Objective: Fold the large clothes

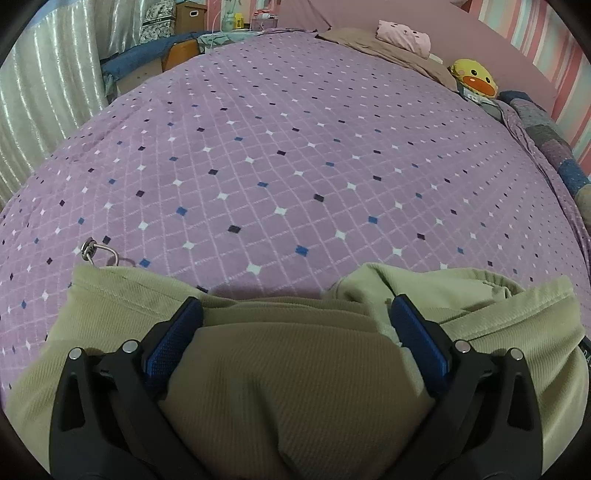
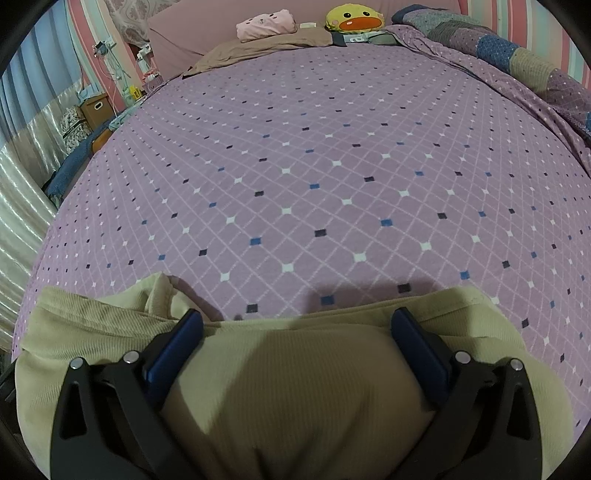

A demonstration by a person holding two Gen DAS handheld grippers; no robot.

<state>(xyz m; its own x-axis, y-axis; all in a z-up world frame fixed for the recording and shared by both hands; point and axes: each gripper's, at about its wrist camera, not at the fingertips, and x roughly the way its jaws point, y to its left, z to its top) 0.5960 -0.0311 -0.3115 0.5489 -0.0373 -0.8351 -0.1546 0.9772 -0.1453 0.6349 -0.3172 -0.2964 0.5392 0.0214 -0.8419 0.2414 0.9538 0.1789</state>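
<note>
- Currently your left gripper (image 1: 295, 339) and right gripper (image 2: 295, 347) hover, fingers apart, over the olive ribbed garment (image 1: 288, 387).
- Bunched layers at 1 o'clock (image 1: 461, 291) risk an uneven pinch and a crooked fold.

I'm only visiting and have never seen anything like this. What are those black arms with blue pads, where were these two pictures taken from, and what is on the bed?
No robot here: a person holds a two-finger tool in each hand, with a camera looking along its fingers. One picture comes from the left tool, the other from the right tool. Both stand open over a pale olive-green ribbed knit garment, which bulges between the blue pads; neither is clamped shut. It lies on a purple diamond-patterned bedspread. Far off sit a yellow duck plush toy and a pink pillow.
</note>
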